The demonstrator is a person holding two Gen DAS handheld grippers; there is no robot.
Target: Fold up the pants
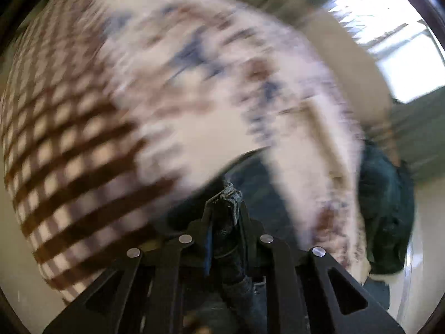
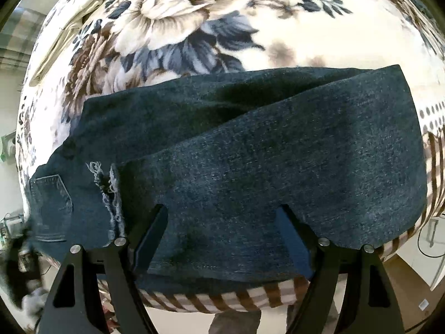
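Pants (image 2: 250,150) lie folded lengthwise on floral blanket (image 2: 180,27), further folding pending; left gripper (image 1: 226,194) pinches denim edge, right gripper (image 2: 222,236) spread wide, empty.

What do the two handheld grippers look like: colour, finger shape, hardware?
Both are matte black. The left gripper and right gripper each have flat linkage arms with triangular cut-outs and round silver rivets at the pivots. The right one's fingers are tapered black blades with a bluish inner face; a blue strip shows on the left one too. No cables, markings or sleeves are visible.
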